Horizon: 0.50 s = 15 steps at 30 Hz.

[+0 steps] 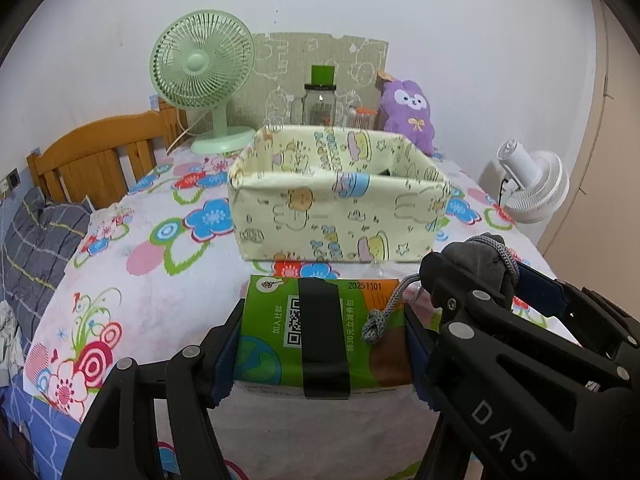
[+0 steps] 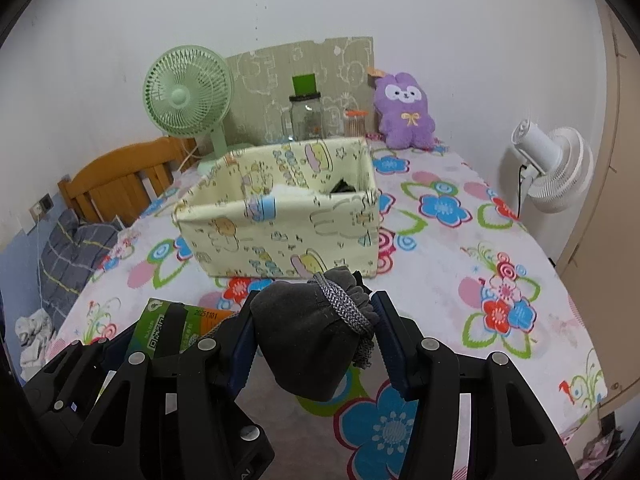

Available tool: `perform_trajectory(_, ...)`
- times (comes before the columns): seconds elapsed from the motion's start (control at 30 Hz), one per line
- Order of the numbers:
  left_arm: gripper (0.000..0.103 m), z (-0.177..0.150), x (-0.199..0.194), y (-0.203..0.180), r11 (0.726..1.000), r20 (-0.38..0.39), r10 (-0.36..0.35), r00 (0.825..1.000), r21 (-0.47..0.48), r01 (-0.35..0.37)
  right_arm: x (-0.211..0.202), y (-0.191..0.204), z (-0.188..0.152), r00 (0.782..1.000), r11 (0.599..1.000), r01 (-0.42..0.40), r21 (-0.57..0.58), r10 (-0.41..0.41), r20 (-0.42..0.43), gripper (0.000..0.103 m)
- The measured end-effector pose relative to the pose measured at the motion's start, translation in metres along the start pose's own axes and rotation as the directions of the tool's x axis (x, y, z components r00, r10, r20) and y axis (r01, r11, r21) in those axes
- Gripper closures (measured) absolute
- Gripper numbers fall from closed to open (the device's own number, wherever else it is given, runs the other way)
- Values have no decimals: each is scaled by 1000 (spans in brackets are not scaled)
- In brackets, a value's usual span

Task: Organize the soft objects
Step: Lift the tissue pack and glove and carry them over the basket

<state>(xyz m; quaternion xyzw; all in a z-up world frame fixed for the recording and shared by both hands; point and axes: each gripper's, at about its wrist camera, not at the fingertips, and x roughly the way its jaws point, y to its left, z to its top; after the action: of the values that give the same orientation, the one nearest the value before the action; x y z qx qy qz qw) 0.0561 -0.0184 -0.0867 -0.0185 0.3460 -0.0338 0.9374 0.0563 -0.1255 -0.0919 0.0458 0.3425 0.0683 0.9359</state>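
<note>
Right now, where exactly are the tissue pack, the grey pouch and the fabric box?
Tissue pack (image 1: 272, 332): left wrist view, on its green printed top face.
Grey pouch (image 2: 304, 336): right wrist view, on its bulging fabric body.
Fabric box (image 2: 280, 236): right wrist view, on its front wall.

Box (image 1: 336, 216) standing on table (image 1: 168, 288), near its middle. Behind box: jar (image 1: 319, 104) and container (image 1: 360, 116), backed by board (image 1: 320, 64) against wall. Left of jar, fan (image 1: 202, 60); right of container, plush (image 1: 408, 110). Off table's right edge, second fan (image 2: 552, 168). Left of table, headboard (image 1: 96, 156) with bedding (image 1: 36, 248) before it. Before box, side by side above table: pack (image 1: 320, 332) between left gripper (image 1: 320, 344) jaws, pouch (image 2: 312, 336) to its right between right gripper (image 2: 316, 344) jaws
</note>
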Motion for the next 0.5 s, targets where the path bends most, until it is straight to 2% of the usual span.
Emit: perform_trajectory(0.5, 31, 29, -28, -6, 1000, 76, 4, 997, 11, -5, -27, 0, 32, 998, 1000, -1, -3, 1, 61, 45)
